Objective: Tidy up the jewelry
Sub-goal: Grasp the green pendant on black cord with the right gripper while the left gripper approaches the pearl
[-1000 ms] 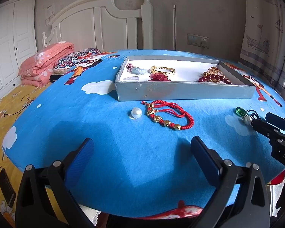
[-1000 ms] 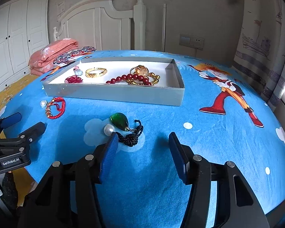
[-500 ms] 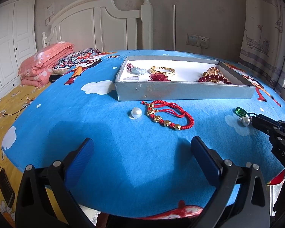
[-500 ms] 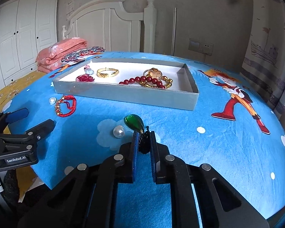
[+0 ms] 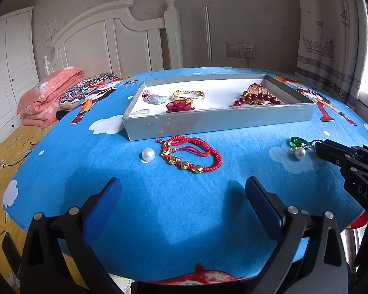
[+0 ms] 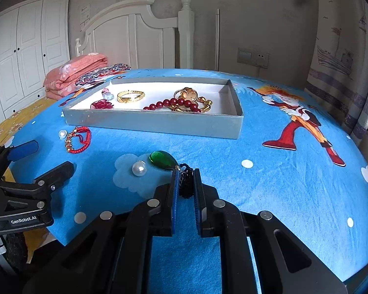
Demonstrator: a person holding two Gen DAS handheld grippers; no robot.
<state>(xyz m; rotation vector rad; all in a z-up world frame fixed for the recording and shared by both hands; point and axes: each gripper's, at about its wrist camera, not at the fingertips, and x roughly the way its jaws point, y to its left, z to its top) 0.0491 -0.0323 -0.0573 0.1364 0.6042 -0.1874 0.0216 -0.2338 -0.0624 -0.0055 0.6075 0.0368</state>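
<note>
A grey tray (image 5: 218, 120) (image 6: 157, 122) on the blue cloth holds a gold bangle (image 5: 188, 95), red flower, pale charm and dark red beads (image 6: 171, 103). In front of it lie a red cord bracelet (image 5: 191, 154) (image 6: 78, 139) and a pearl (image 5: 148, 154). To the right lies a green pendant (image 6: 162, 159) (image 5: 296, 142) on a black cord (image 6: 186, 182), with a second pearl (image 6: 139, 168) beside it. My right gripper (image 6: 185, 175) is shut on the black cord. My left gripper (image 5: 181, 191) is open over bare cloth, short of the bracelet.
The table's round edge drops off close in front of both grippers. Folded pink bedding (image 5: 49, 95) and a patterned pillow (image 5: 85, 90) lie on the bed at the left. A white headboard (image 5: 115, 41) stands behind and a curtain (image 5: 331, 36) hangs at the right.
My right gripper went from open around the black cord to shut on it. The left gripper stayed where it was, open.
</note>
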